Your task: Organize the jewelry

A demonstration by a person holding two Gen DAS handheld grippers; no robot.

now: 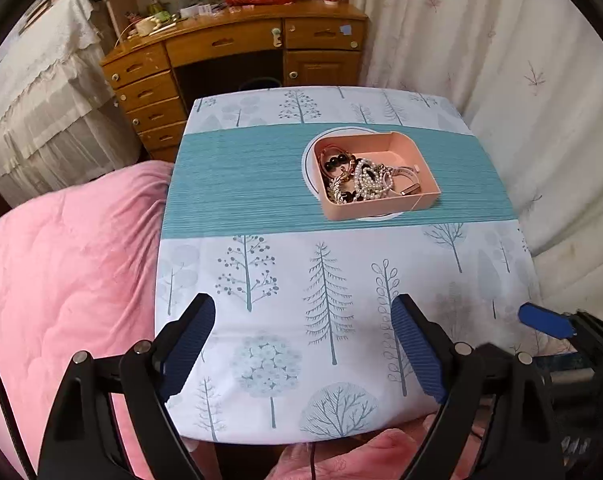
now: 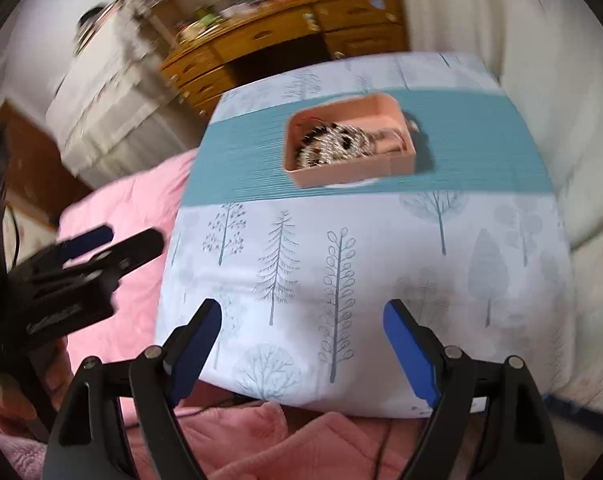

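Observation:
A pink box stands on the teal band of the table, on a white disc. It holds a tangle of jewelry: pearl strands, dark beads, gold pieces and a pale band. The box also shows in the blurred right wrist view. My left gripper is open and empty over the near part of the table, well short of the box. My right gripper is open and empty, also near the front edge. The left gripper shows at the left of the right wrist view.
The table has a white cloth with tree prints. A pink quilt lies to its left and front. A wooden desk with drawers stands behind. White curtains hang at the right.

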